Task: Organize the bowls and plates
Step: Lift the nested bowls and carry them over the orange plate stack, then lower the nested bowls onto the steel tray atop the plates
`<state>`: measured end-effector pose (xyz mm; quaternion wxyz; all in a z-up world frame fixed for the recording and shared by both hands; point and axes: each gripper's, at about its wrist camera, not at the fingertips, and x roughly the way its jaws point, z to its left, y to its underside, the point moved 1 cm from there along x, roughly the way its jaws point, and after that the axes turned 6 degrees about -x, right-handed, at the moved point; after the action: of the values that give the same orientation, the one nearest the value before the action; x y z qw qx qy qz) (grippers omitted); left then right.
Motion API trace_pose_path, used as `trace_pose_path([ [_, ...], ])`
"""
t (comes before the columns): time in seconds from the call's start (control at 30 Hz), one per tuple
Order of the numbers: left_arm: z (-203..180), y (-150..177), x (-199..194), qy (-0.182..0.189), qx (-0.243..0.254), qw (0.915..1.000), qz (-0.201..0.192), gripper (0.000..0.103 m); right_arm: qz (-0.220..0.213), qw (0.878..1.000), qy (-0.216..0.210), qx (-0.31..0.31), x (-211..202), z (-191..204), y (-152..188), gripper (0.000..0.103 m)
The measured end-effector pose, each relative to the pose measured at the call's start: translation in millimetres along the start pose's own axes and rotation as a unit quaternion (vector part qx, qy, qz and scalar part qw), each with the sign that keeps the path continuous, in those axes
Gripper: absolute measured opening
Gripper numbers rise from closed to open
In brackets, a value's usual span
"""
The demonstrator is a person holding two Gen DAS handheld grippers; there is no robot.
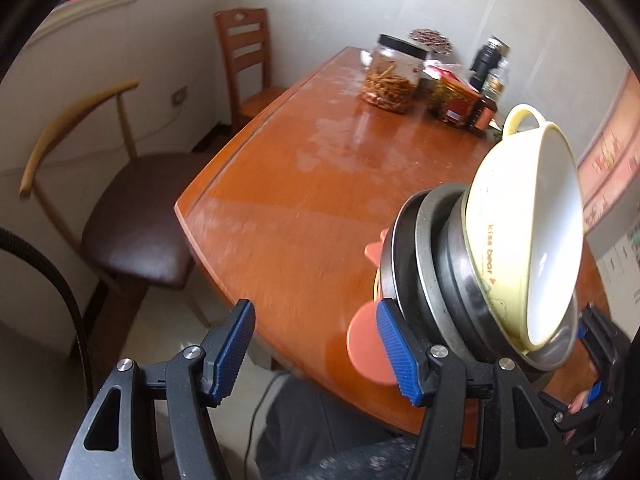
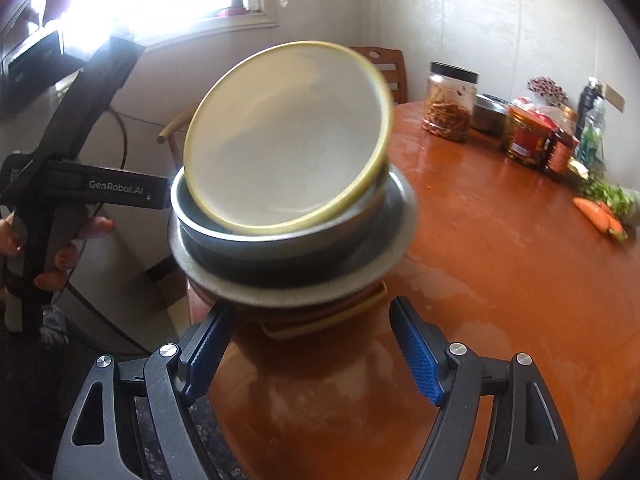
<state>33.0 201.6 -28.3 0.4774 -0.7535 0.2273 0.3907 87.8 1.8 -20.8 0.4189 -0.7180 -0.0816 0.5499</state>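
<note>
One orange-brown wooden table (image 1: 304, 208) filled the middle of both views, with a brown-seated chair (image 1: 136, 224) at centre left of the left wrist view and a slatted wooden chair (image 1: 244, 60) behind it. The stack of dishes sat close to the near edge of the table, at the lower right of the left wrist view and the centre of the right wrist view. A grey plate (image 2: 396, 220) carried a metal bowl (image 2: 280, 260), and a yellow bowl (image 2: 288, 140) with a white inside lay tilted in that. A salmon plate (image 1: 366, 348) stuck out from under the pile. The right gripper (image 2: 312, 320) stood wide apart, one finger on each side of the lowest plates, with no pad seen pressing on them. The left gripper (image 1: 316, 344) gaped with nothing between its fingers, one finger just beside the stack. A snack jar (image 1: 392, 76) and carrots (image 2: 600, 214) lay towards the far side.
</note>
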Motion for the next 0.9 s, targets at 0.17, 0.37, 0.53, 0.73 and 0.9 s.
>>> trace_pose_path([
  [0.17, -4.4, -11.7, 7.2, 0.012, 0.026, 0.9996, -0.002, 0.063, -0.014, 0.999, 0.007, -0.037, 6.7, 8.4, -9.0, 0.081],
  [0.37, -6.5, -17.2, 11.6, 0.019, 0.038, 0.9991, -0.001, 0.062, -0.012, 0.999, 0.004, -0.035, 15.2, 6.3, -10.8, 0.082],
  [0.53, -12.7, -17.5, 14.2, 0.024, 0.038, 0.999, -0.004, 0.061, -0.016, 0.999, 0.018, -0.03, 13.7, 4.8, -9.2, 0.082],
  [0.73, -31.7, -18.8, 18.6, 0.025, 0.055, 0.9982, 0.001, 0.06, -0.012, 1.0, 0.024, -0.017, 6.8, -2.1, -3.3, 0.082],
  [0.9, -57.8, -16.8, 24.0, 0.026, 0.08, 0.9964, 0.003, 0.06, -0.016, 0.999, 0.037, -0.007, -4.6, -12.6, 8.0, 0.082],
])
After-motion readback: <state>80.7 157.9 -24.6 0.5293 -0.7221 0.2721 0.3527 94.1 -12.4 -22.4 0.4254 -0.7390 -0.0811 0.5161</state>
